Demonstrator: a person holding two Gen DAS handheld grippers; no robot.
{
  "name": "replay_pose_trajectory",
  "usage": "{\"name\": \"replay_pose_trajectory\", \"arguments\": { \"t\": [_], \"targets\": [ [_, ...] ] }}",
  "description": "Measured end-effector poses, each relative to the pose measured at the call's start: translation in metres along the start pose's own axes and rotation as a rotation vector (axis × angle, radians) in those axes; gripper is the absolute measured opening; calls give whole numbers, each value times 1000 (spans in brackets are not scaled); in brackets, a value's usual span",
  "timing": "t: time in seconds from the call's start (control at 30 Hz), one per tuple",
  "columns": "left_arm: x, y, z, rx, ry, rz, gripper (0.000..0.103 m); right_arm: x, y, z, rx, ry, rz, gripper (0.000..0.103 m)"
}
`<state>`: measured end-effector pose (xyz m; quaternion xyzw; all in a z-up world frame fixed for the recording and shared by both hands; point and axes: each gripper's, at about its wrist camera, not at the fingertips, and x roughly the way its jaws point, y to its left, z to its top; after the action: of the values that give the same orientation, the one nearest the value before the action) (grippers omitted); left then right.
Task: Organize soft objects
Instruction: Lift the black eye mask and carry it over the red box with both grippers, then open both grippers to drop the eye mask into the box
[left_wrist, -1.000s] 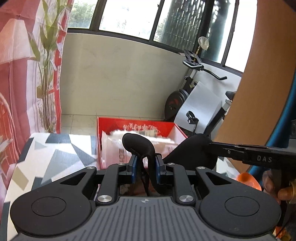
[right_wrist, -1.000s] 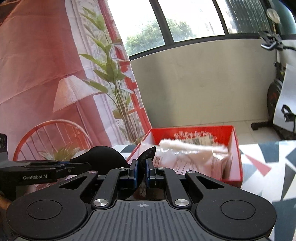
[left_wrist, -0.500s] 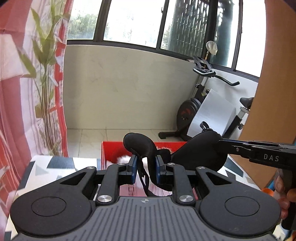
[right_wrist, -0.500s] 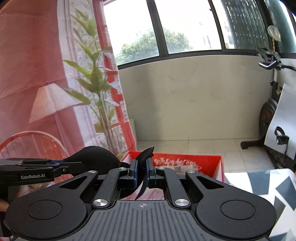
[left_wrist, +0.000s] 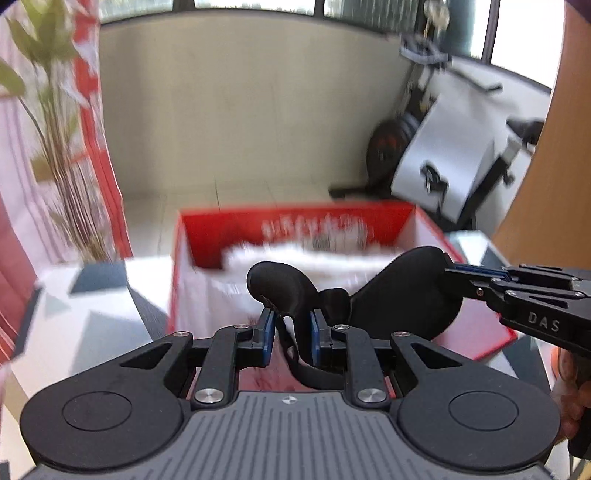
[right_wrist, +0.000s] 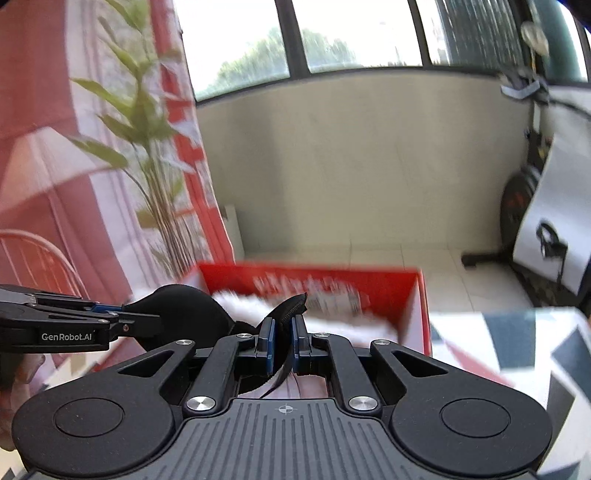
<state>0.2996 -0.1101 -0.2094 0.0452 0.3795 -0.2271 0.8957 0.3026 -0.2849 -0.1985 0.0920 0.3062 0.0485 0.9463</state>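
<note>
In the left wrist view, a curtain (left_wrist: 92, 122) printed with red stripes and green stalks hangs at ten o'clock, above a surface (left_wrist: 85, 321) patterned in grey and white triangles. At twelve o'clock sits a red box (left_wrist: 295, 225), open-topped with straight cardboard-like walls, holding a fluffy white bundle (left_wrist: 332, 258), blurred. The left tool (left_wrist: 289, 332) is narrowed onto a black eye mask (left_wrist: 406, 295), its blue pads pinching one rounded, padded lobe while a thin strap loops down between them. The mask's other smooth oval lobe stretches to two o'clock, where the right tool (left_wrist: 454, 275) clamps its edge with thin blue-tipped fingers. An exercise bike (left_wrist: 424, 140) stands on the tiled floor at one o'clock. In the right wrist view, the left tool (right_wrist: 122, 314) enters from nine o'clock gripping the matte black lobe, and the right tool (right_wrist: 282, 339) is pressed nearly closed on the mask's ribbed edge (right_wrist: 291, 306), held just before the red box (right_wrist: 413, 295).
</note>
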Motion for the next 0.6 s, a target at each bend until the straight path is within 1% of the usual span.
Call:
{"name": "replay_pose_trajectory", "arguments": {
  "t": [0.07, 0.17, 0.3, 0.37, 0.4, 0.5, 0.53, 0.57, 0.6],
  "targets": [
    [8, 0, -4, -13, 41, -29, 21, 7, -6, -8, 15, 36, -2, 8],
    [17, 0, -8, 0, 80, -31, 21, 14, -13, -18, 30, 72, -17, 8],
    [22, 1, -9, -4, 100, -34, 22, 19, -22, -26, 71, 107, -44, 9],
    [23, -1, -8, 4, 104, -26, 24, 22, -22, -28, 72, 121, -59, 9],
    [22, -2, -9, 20, 101, -25, 32, 23, -22, -29, 69, 128, -71, 10],
    [19, -8, -8, 81, 81, -8, 46, 20, -22, -30, 65, 115, -95, 12],
    [17, -8, -8, 88, 75, -7, 49, 18, -21, -28, 57, 111, -104, 16],
    [14, -7, -8, 89, 68, -6, 55, 16, -19, -28, 47, 108, -116, 17],
    [11, -6, -7, 88, 59, -4, 57, 13, -19, -27, 40, 105, -120, 20]
  ]
}}
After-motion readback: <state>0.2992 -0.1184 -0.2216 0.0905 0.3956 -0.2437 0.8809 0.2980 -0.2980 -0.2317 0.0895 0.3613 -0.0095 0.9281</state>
